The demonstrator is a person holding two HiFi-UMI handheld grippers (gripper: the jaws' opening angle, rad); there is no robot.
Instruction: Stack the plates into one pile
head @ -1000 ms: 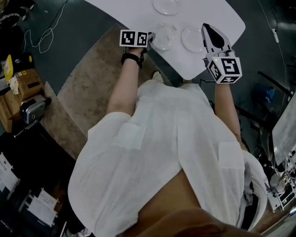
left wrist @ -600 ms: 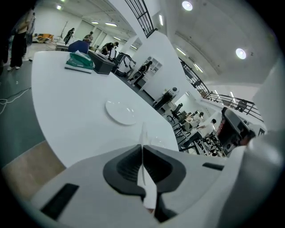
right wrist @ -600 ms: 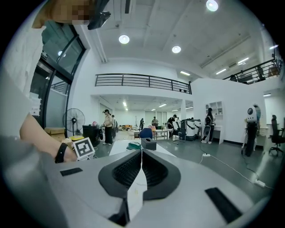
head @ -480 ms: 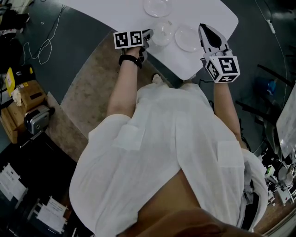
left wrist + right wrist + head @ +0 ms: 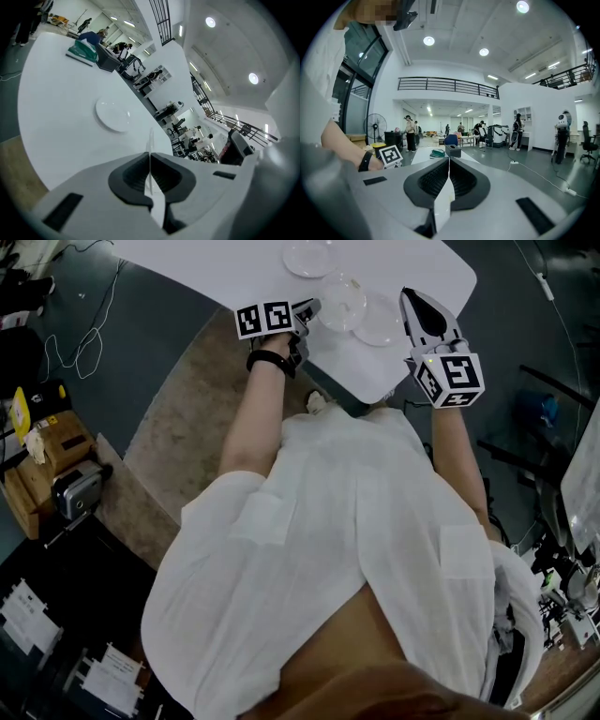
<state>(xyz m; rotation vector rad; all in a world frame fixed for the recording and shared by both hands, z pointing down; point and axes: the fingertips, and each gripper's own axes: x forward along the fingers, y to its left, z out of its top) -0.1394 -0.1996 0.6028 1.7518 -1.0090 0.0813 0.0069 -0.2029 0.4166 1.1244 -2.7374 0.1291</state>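
While edge-on between left gripper (image 5: 311, 307) jaws, clear plate (image 5: 344, 299) roughly flat above table (image 5: 234, 263)

The counter (image 5: 234, 263) has a smooth, matt white top; the plates (image 5: 310, 256) at upper centre of the head view are clear and glossy, glass-like, as is the thin rim of the held plate (image 5: 151, 140). The left gripper (image 5: 150, 157) and right gripper (image 5: 449, 161) have smooth, matt light-grey plastic shells with black ribbed pads (image 5: 131, 177) lining the jaws. The shirt (image 5: 356, 521) is creased white cloth; the floor strip (image 5: 178, 418) at left looks rough and brown, carpet-like.
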